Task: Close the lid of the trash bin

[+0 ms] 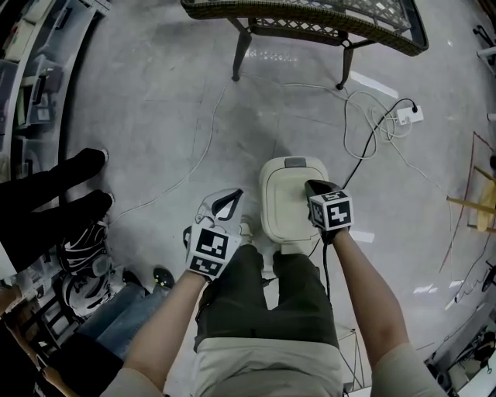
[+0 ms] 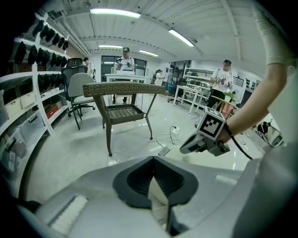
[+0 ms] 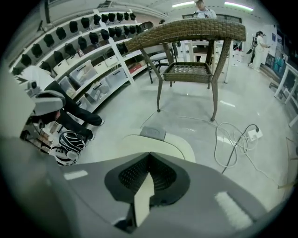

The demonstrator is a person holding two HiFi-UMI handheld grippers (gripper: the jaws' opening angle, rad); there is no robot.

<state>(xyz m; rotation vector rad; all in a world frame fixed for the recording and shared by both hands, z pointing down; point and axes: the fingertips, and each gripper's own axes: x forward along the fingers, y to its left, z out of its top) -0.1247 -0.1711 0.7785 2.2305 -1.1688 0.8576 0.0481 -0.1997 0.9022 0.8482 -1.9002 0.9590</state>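
The cream trash bin (image 1: pixel 288 200) stands on the floor just in front of my feet, and its lid (image 3: pixel 160 142) lies flat down over it, with a grey button (image 3: pixel 152 134) at the far edge. My right gripper (image 1: pixel 311 187) hovers over the right part of the lid; its jaws meet at the tips (image 3: pixel 149 154) with nothing between them. To the left of the bin, my left gripper (image 1: pixel 231 195) is held away from it, jaws shut and empty (image 2: pixel 153 159). In the left gripper view the right gripper (image 2: pixel 205 138) shows above the lid (image 2: pixel 188 157).
A wicker chair (image 1: pixel 310 19) stands beyond the bin. White and black cables run to a power strip (image 1: pixel 408 116) at the right. Another person's black-clad legs (image 1: pixel 54 186) and a striped helmet (image 1: pixel 81 248) are at the left, by shelving (image 3: pixel 88 60).
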